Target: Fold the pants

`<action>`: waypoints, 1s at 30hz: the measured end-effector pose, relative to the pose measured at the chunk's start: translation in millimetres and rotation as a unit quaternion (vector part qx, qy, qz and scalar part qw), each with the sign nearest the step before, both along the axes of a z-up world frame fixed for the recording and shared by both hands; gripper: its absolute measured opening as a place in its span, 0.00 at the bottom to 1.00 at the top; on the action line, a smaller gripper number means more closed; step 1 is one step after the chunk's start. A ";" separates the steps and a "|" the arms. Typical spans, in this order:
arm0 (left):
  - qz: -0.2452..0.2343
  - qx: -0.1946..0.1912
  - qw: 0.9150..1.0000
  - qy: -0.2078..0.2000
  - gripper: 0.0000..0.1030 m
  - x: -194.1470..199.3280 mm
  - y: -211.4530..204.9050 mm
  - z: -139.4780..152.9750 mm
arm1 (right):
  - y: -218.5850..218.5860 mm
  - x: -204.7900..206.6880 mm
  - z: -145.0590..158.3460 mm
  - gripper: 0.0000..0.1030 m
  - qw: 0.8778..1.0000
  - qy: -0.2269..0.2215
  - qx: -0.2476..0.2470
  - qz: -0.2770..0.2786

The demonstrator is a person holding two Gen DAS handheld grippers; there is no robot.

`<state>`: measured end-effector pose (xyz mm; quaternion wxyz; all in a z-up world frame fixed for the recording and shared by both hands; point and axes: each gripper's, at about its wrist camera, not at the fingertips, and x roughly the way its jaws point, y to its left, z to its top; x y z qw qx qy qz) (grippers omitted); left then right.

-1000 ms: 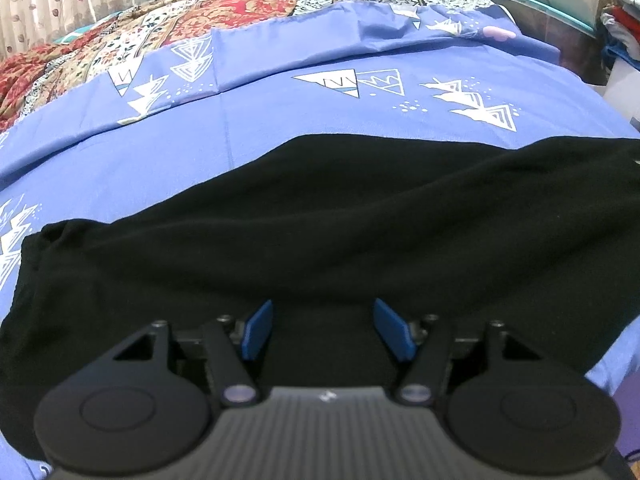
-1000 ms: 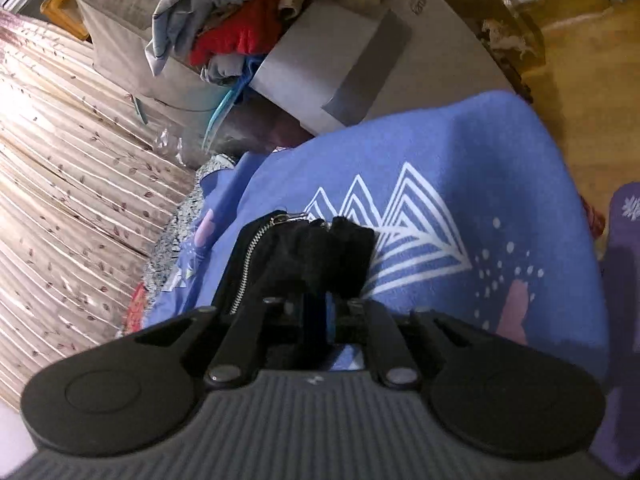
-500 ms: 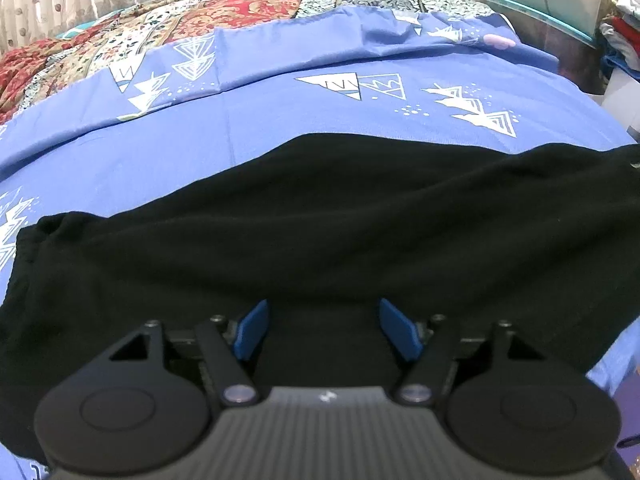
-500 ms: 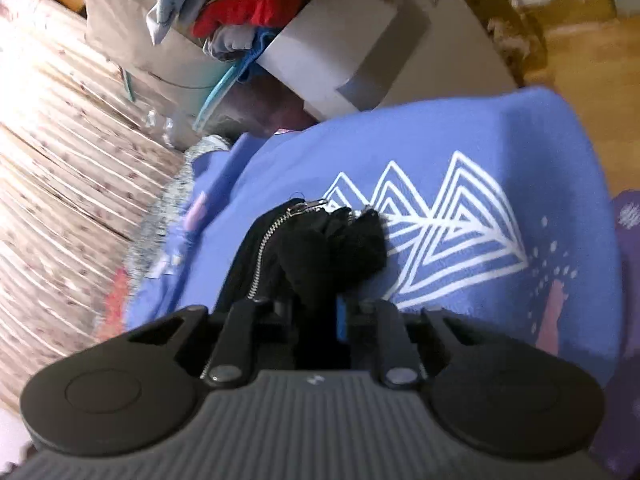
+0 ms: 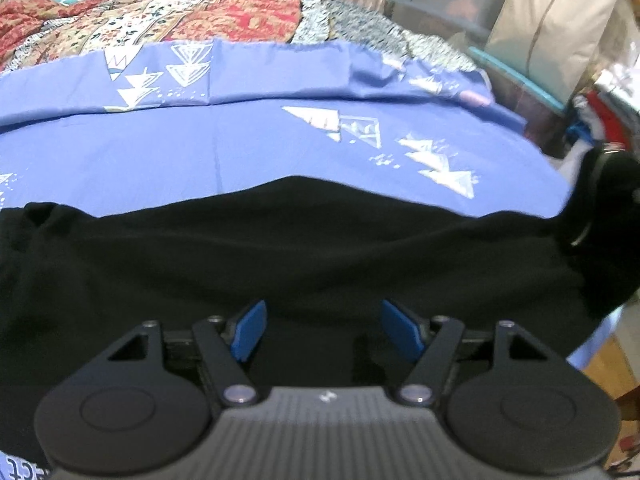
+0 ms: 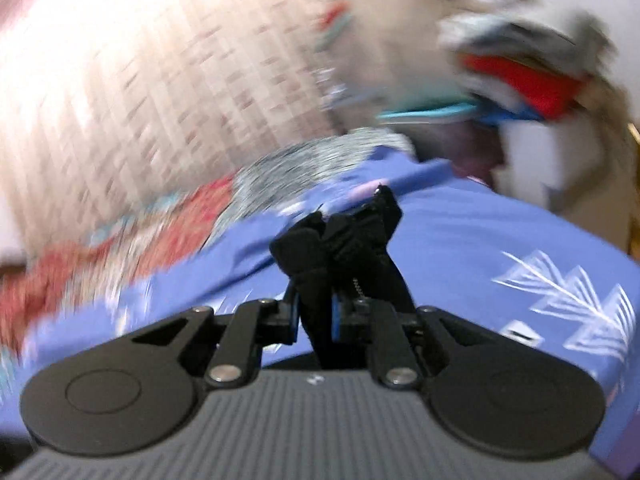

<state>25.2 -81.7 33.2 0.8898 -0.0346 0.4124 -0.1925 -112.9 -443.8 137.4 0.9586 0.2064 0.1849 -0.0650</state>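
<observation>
Black pants lie spread across a blue bedsheet with white triangle prints. My left gripper hovers over their near edge. Its blue pads stand apart and the jaws are opening; the cloth lies below the gap, unpressed. At the far right the pants' end rises off the sheet, under the right gripper's dark body. In the blurred right wrist view my right gripper is shut on a bunched end of the pants with a zipper, held above the sheet.
A red patterned quilt covers the bed's far side. Cardboard boxes and bins stand past the right edge, with a pile of clothes. A curtain hangs behind. Wooden floor shows at the bed's right corner.
My right gripper has lifted the zipper end off the sheet and rolled, its view swinging towards the curtain. The left gripper's pads have spread wider and it has risen a little.
</observation>
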 end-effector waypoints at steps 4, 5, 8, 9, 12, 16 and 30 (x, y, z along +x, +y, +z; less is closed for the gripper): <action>-0.002 -0.033 0.999 0.010 0.73 -2.0 10.7 2.9 | 75.0 16.1 -14.6 0.17 0.991 0.045 -0.086 0.093; 0.000 -0.041 0.999 0.016 0.73 -0.8 13.4 2.2 | 94.3 23.0 -25.0 0.17 0.985 0.068 -0.105 0.117; 0.008 -0.055 0.998 0.030 0.73 1.2 23.3 -1.5 | 151.5 39.1 -70.7 0.17 0.942 0.167 -0.223 0.187; 0.011 -0.058 0.998 0.034 0.73 1.2 26.8 -2.7 | 166.1 40.3 -87.1 0.17 0.924 0.191 -0.267 0.199; 0.016 -0.065 0.997 0.040 0.73 -1.7 33.9 -6.8 | 188.5 34.9 -102.5 0.18 0.885 0.189 -0.374 0.205; 0.019 -0.072 0.996 0.047 0.74 -4.2 39.6 -10.8 | 176.9 44.0 -99.3 0.21 0.884 0.197 -0.368 0.212; 0.036 -0.091 0.994 0.051 0.76 -7.9 65.7 -14.8 | 169.9 26.4 -60.1 0.37 0.916 0.149 -0.308 0.208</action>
